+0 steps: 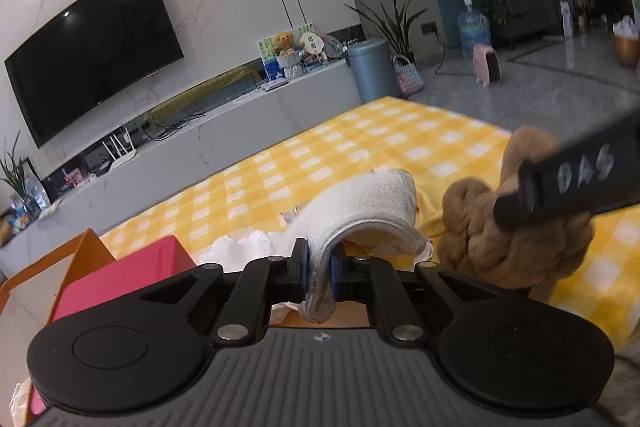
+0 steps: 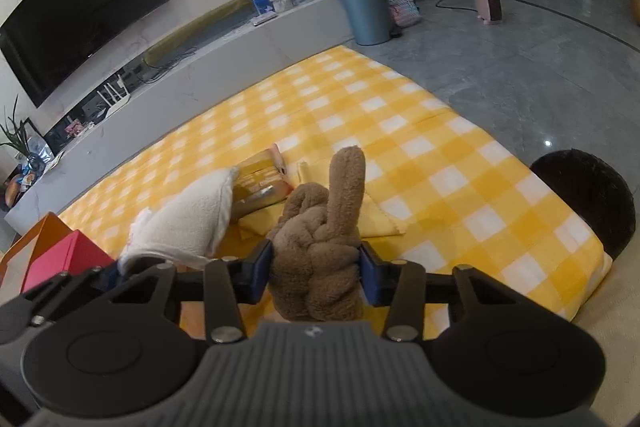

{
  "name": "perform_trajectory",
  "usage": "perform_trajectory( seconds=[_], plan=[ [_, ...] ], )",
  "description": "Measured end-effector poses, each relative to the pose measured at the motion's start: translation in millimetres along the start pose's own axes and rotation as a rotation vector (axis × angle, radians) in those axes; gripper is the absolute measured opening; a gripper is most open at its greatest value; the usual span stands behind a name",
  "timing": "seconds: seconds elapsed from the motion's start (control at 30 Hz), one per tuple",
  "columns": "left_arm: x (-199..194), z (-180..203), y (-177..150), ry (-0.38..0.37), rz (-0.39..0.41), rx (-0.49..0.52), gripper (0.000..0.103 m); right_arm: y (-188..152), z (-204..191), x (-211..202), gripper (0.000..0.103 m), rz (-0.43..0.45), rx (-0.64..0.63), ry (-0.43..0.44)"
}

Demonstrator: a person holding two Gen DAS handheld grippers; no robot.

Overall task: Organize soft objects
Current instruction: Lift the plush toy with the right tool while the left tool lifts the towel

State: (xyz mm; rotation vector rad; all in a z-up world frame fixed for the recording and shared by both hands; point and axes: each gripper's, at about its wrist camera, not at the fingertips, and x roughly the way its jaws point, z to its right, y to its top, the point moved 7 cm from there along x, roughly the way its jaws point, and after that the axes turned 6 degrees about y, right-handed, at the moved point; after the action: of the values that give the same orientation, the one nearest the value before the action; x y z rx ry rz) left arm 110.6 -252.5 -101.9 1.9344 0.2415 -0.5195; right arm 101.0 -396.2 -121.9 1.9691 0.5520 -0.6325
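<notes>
My left gripper (image 1: pixel 320 273) is shut on the edge of a white terry cloth (image 1: pixel 368 211), which hangs lifted above the yellow checked blanket (image 1: pixel 360 135). The same white cloth (image 2: pixel 188 223) shows at the left in the right wrist view. My right gripper (image 2: pixel 316 271) is shut on a knotted brown plush toy (image 2: pixel 320 235), its blue pads pressing both sides, one long plush end sticking up. In the left wrist view the brown plush (image 1: pixel 492 227) sits at the right under a black finger (image 1: pixel 568 179) of the right gripper.
An orange box with a pink insert (image 1: pixel 120 271) stands at the near left, also seen as the box (image 2: pixel 60 255). A yellow packet (image 2: pixel 260 183) and folded yellow cloth (image 2: pixel 376 215) lie on the blanket. A dark round cushion (image 2: pixel 588 199) sits right. White crumpled material (image 1: pixel 240 247) lies near the box.
</notes>
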Motion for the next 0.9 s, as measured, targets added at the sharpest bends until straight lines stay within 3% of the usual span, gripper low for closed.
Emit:
perform_trajectory(
  seconds=[0.23, 0.43, 0.7, 0.9],
  plan=[
    [-30.9, -32.4, 24.0, -0.049, 0.013, -0.103, 0.012, 2.0, -2.4, -13.9, 0.037, 0.033, -0.023, 0.055],
    [-64.8, -78.6, 43.7, -0.036, 0.049, -0.175, 0.012, 10.2, -0.3, -39.3, 0.036, 0.107, -0.009, 0.083],
    [-107.6, -146.4, 53.8, 0.073, 0.136, -0.244, 0.012, 24.1, -25.1, -67.5, 0.036, 0.19, -0.05, 0.155],
    [-117.7, -183.0, 42.4, 0.114, 0.143, -0.317, 0.012, 27.4, -75.5, -77.5, 0.035, 0.202, -0.157, 0.225]
  ],
)
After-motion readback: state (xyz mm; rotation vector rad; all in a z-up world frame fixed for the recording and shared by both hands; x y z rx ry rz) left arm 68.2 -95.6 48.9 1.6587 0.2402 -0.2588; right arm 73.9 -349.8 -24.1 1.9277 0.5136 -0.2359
